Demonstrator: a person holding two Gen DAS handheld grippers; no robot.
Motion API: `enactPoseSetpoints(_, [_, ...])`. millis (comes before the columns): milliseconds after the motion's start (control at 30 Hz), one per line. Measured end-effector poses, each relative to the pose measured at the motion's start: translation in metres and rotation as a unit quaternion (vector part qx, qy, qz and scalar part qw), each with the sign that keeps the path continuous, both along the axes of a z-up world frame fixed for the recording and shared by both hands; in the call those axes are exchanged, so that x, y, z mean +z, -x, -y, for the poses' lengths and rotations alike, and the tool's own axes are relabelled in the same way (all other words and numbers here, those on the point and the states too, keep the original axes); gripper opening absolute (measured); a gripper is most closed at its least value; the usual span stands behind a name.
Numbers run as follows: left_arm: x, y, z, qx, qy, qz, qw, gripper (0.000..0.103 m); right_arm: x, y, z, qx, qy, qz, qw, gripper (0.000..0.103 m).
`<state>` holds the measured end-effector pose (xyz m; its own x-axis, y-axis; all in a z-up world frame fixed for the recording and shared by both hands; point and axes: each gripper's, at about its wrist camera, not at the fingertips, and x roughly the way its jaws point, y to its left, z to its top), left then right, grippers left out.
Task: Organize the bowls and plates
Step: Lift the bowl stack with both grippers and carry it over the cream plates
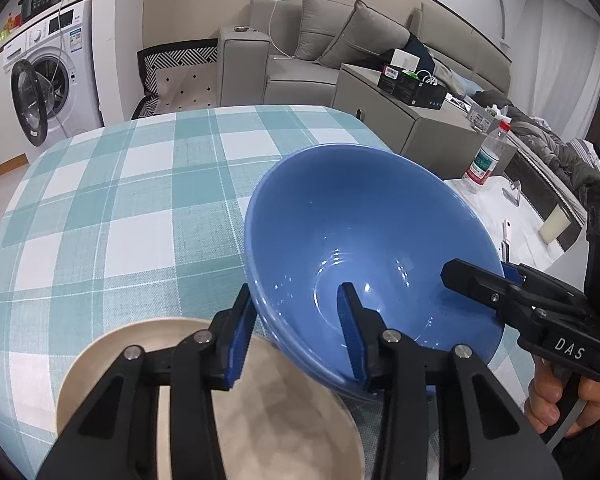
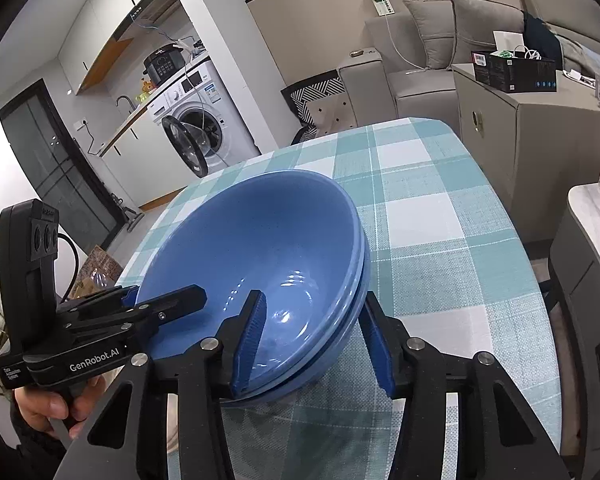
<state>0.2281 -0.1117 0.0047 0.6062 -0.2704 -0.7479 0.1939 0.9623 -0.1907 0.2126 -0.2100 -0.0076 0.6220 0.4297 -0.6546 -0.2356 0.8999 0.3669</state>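
We straddle the glossy blue ceramic bowls' (image 1: pixel 364 232) rim with left gripper (image 1: pixel 296 332) and right gripper (image 2: pixel 312 344), jaws not yet clamped; stiff, slippery, breakable, so we grip opposite rim edges.

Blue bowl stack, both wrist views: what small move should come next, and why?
Probably close both grippers the rest of the way before lifting. The left gripper and right gripper each straddle the rim of the glossy blue ceramic bowl stack, one finger inside and one outside, but gaps still show at the pads. The beige plate lies beside it.
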Motion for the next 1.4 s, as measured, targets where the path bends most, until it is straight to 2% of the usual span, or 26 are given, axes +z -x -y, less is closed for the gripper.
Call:
enactPoseSetpoints(633, [0.003,0.001,0.003,-0.001,-0.008,0.005,1.0,0.04,0.001,0.002,0.002,-0.007,0.008,0.006,1.0,0.049])
enactPoseSetpoints(1233, [0.034,0.02,-0.004,0.006,-0.01,0.033,0.9994,0.04,0.035,0.024,-0.005,-0.006,0.002,0.044,0.999,0.049])
enactPoseSetpoints(1400, [0.039,0.028,-0.015,0.014,-0.001,0.033,0.9994,0.04,0.04,0.028,-0.015,-0.002,-0.002,0.031,1.0,0.049])
